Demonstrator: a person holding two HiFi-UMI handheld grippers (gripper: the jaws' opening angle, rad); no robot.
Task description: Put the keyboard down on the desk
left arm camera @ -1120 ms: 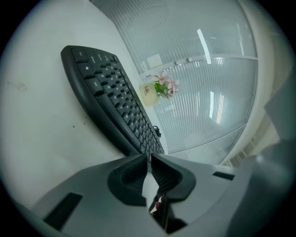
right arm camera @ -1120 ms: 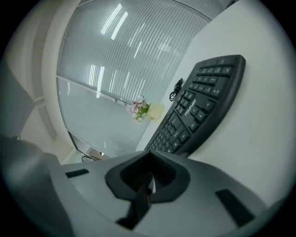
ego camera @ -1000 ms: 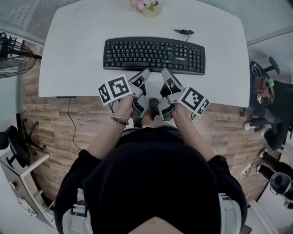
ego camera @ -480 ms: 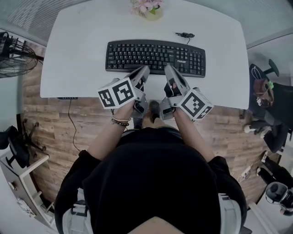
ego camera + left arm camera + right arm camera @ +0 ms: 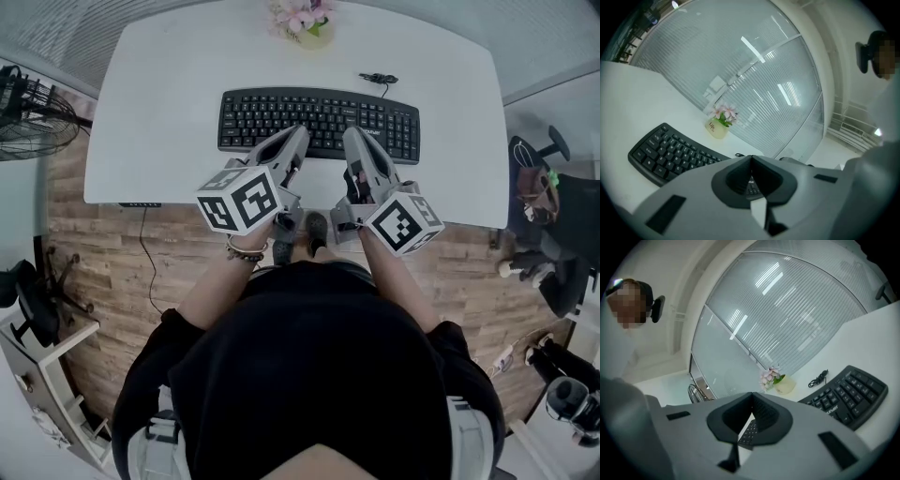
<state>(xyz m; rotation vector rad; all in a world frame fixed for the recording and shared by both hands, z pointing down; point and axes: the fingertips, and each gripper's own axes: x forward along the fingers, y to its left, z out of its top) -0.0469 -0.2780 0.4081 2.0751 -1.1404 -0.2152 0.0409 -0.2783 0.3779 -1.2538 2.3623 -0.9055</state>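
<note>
Black and full-size, the keyboard (image 5: pixel 319 122) lies flat on the white desk (image 5: pixel 159 122), its long side toward the person, around the middle of the top. Nothing props or tilts it, so I judge the setting-down done. A small coil of black cable (image 5: pixel 377 79) rests on the desk at the keyboard's one o'clock. A little pot of pink flowers (image 5: pixel 305 21) stands at its twelve o'clock near the far edge, well apart.

At the keyboard's six o'clock the two grippers hang side by side above its near edge, tips aimed toward twelve o'clock and marker cubes toward the person. The left gripper (image 5: pixel 298 134) has its jaws brought fully together with nothing between them. Its own view shows only keys far beyond the pads. The right gripper (image 5: pixel 352 136) is the same: jaws closed on nothing and clear of the keyboard. Empty and raised like this, they read as having no further hold to keep.
</note>
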